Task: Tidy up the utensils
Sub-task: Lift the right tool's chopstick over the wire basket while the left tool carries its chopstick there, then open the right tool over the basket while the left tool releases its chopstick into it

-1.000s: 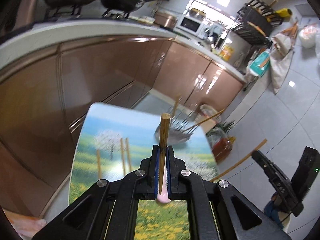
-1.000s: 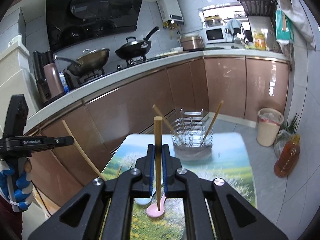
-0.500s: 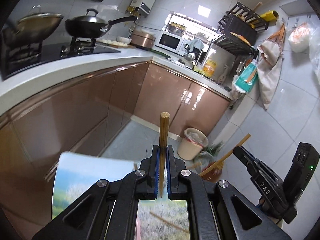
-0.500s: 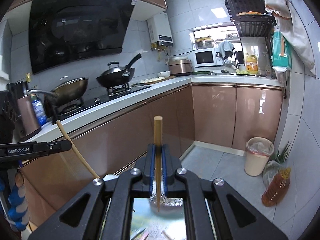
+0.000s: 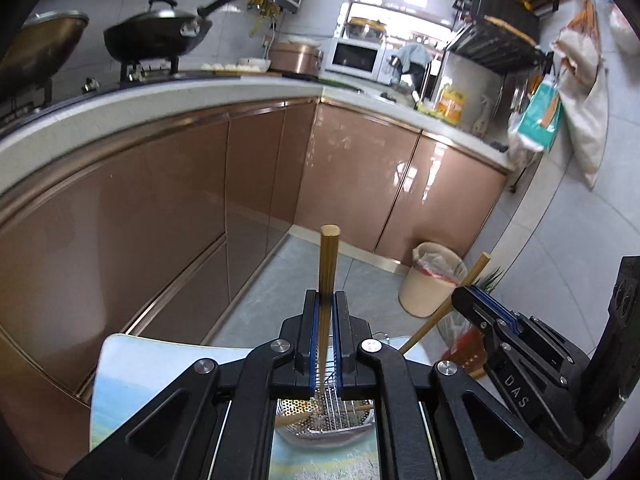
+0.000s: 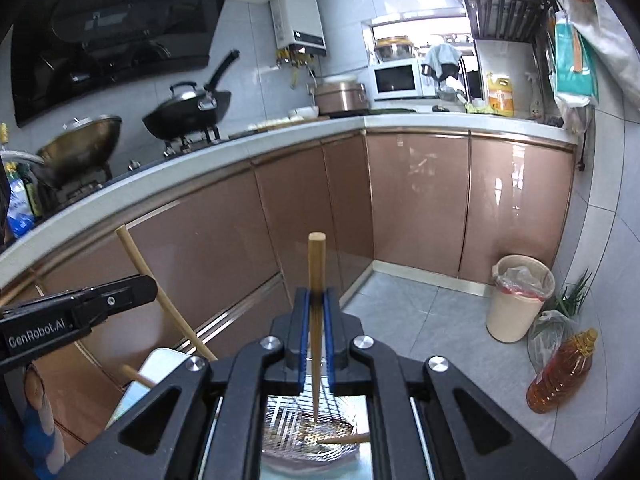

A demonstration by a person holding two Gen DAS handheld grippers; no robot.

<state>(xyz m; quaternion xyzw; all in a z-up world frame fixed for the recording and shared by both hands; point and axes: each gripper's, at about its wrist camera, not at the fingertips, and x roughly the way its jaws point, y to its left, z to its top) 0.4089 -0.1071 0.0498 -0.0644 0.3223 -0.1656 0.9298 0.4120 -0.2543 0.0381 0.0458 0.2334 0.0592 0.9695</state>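
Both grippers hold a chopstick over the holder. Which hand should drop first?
Probably right: the right gripper has its chopstick tip already inside the wire holder; the left chopstick is less clearly in.

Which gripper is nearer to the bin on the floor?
Right. The right gripper is on the bin's side, its chopstick crossing in front of it. The left gripper is further away, on the stove side.

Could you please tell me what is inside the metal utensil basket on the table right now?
Inside the metal utensil basket, wooden chopsticks lie against its perforated base; black gripper frames cover the rest.
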